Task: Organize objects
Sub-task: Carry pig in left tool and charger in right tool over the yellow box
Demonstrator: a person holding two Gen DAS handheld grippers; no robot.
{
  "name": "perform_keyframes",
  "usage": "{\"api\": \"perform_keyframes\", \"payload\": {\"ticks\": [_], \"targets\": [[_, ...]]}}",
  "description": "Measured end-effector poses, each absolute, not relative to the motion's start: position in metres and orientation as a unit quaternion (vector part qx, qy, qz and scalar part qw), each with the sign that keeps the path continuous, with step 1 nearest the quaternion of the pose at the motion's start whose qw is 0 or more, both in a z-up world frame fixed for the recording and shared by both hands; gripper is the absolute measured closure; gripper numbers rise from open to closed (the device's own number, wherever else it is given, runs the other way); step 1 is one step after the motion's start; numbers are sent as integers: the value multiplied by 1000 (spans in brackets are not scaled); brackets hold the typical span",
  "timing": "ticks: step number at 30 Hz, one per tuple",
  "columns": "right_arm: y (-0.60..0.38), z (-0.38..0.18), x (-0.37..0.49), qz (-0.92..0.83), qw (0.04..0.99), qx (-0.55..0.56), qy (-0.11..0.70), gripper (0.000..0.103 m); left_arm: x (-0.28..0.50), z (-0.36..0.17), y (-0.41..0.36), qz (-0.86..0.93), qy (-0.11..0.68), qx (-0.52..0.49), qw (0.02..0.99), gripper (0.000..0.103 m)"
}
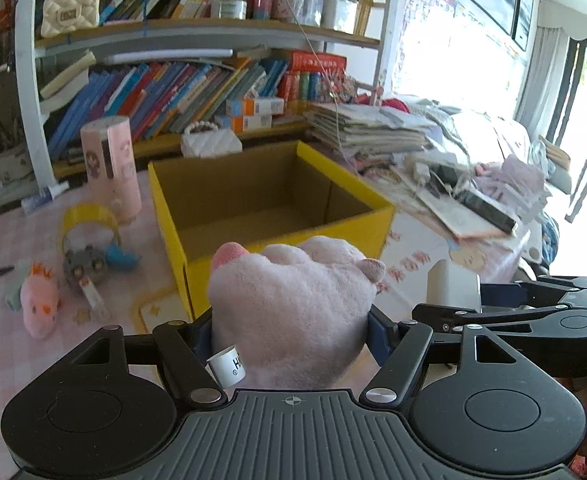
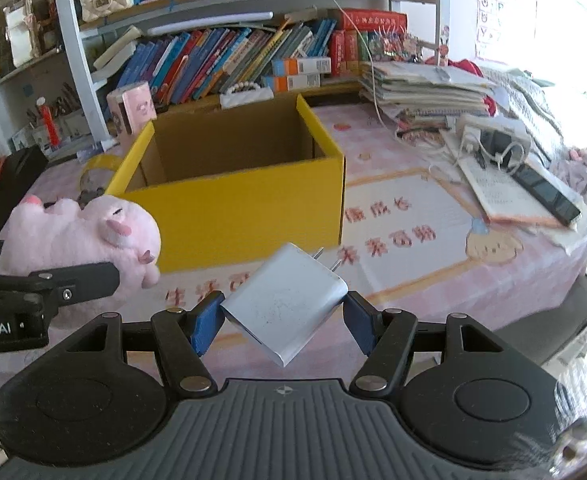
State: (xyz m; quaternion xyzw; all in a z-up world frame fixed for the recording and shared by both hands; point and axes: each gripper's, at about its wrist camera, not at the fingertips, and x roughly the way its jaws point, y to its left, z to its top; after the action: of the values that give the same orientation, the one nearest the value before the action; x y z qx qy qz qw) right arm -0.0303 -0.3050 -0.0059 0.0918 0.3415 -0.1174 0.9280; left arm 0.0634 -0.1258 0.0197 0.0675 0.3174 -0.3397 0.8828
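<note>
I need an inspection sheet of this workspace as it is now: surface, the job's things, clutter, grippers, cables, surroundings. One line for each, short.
Surface: table under a pink printed cloth.
Job's things: yellow box, open and with nothing seen inside; pink plush toy; white charger.
Clutter: small pink toy, grey toy, yellow headband, pink cylinder, all left of the box; paper stack and a power strip to the right.
Grippers: left gripper shut on the pink plush toy; right gripper shut on the white charger, prongs pointing forward.
Cables: white cord hanging from the shelf.
Surroundings: bookshelf behind; bright window on the right.
</note>
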Motion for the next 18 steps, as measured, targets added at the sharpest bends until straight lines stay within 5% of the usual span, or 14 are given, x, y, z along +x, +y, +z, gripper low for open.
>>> {"api": "perform_keyframes", "payload": {"ticks": [18], "targets": [[-348,2,115,3,947,-34,320,40,171,24,-187,-240,324,56,914,31]]}}
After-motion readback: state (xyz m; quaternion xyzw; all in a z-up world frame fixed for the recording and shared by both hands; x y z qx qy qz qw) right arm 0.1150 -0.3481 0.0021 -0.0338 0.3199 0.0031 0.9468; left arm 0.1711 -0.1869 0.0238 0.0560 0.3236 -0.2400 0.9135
